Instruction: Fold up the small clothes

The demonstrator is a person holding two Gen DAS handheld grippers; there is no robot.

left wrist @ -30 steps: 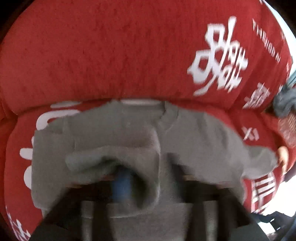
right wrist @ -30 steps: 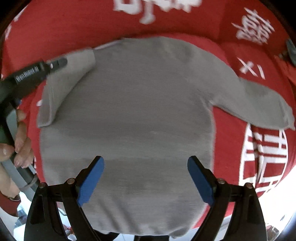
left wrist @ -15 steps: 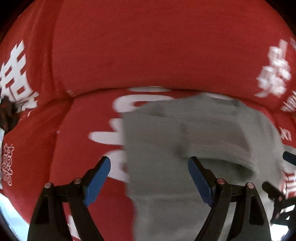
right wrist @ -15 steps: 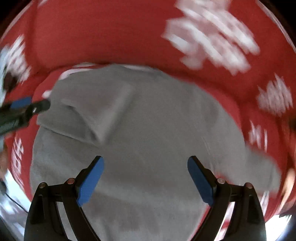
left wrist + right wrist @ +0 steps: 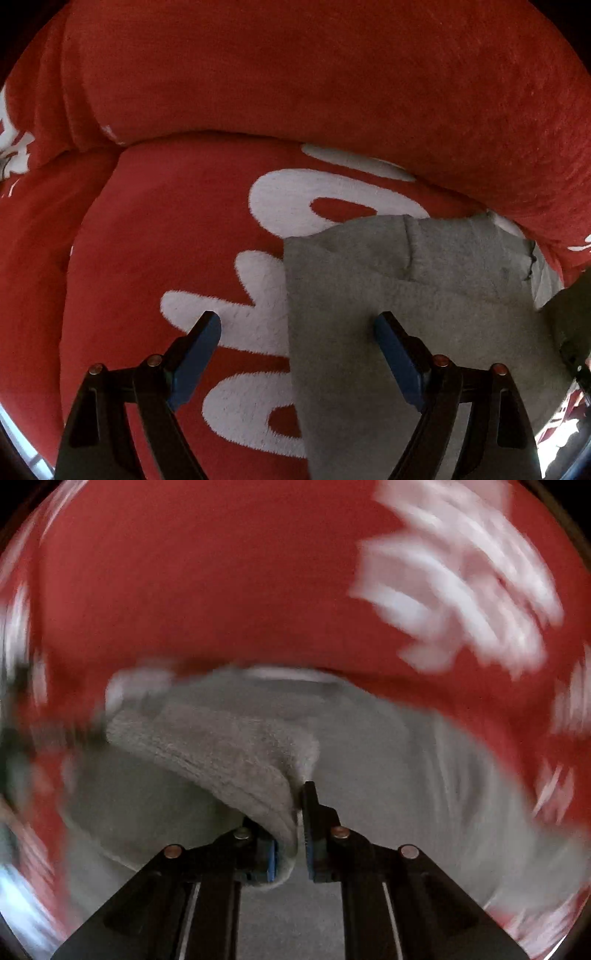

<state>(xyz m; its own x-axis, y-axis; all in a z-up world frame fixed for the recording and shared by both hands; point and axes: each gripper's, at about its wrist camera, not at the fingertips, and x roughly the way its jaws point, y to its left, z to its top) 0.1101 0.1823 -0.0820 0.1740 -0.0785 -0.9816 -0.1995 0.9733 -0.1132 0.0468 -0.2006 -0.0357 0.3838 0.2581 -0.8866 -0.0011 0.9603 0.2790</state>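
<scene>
Red blanket (image 5: 332, 92) under grey sweater (image 5: 424, 314); left gripper (image 5: 297, 325) jaws apart, right gripper (image 5: 300, 812) jaws closing on its fold.

Large white shapes resembling rounded letters or characters are woven into the red blanket (image 5: 155, 258), seen from the left wrist beside the grey garment (image 5: 424, 314), but no word can be read from them. On the red cushion (image 5: 221, 590) in the right wrist view, a white printed character (image 5: 461, 590) is blurred beyond reading. No labels, brands or numbers can be made out.
</scene>
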